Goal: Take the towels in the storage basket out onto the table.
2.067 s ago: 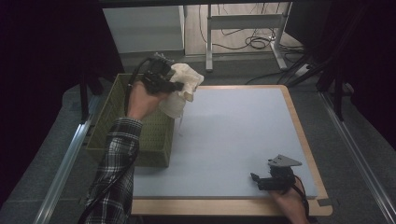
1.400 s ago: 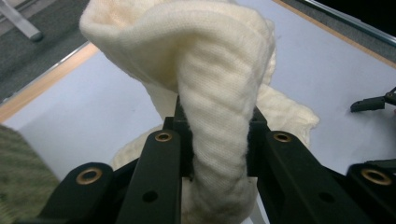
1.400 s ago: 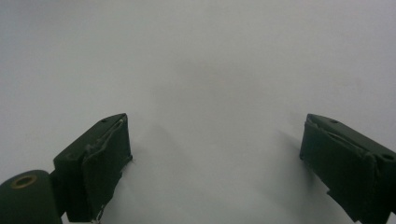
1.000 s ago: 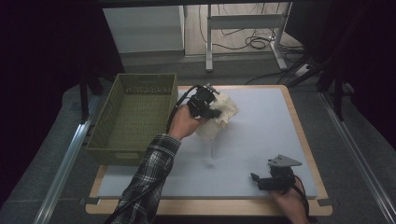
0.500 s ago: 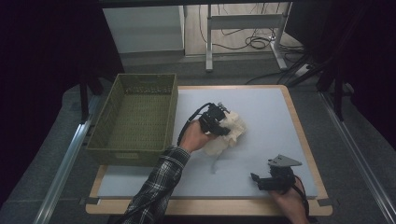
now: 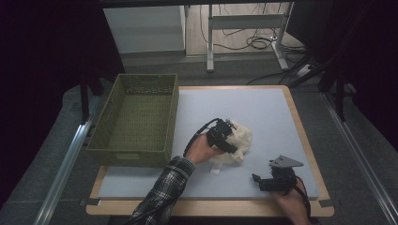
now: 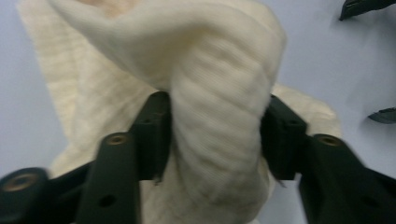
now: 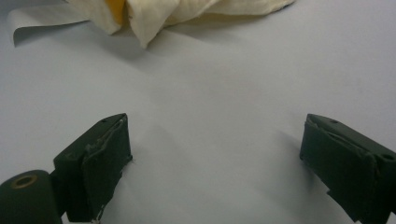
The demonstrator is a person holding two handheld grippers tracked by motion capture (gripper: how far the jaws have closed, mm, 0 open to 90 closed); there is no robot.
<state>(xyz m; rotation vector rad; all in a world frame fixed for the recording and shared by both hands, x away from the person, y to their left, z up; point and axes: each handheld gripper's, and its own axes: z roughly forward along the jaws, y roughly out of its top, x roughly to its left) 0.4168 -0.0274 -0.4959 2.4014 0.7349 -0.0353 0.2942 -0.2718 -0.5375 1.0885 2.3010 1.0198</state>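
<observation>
The left gripper (image 6: 228, 136) sits low over the cream knitted cloth (image 6: 237, 140) near the middle of the light blue mat (image 6: 263, 108). Its jaws have just been opening, with a thick fold of the cloth between them; in the left gripper view both pads (image 7: 156, 135) touch the sides of that fold. The cloth (image 7: 205, 93) lies bunched in a heap on the mat, so no clear long axis can be read. A narrow strip trails from the heap towards the near edge of the table.

The right gripper (image 6: 263, 180) rests on the mat near the front right corner, well apart from the cloth. Its jaws stand wide and bare, pointing left across the mat, with the cloth's edge (image 8: 154, 14) beyond them.

A green woven basket (image 6: 136, 117) stands on the left side of the wooden table (image 6: 300, 122), near the cloth but not touching it.
</observation>
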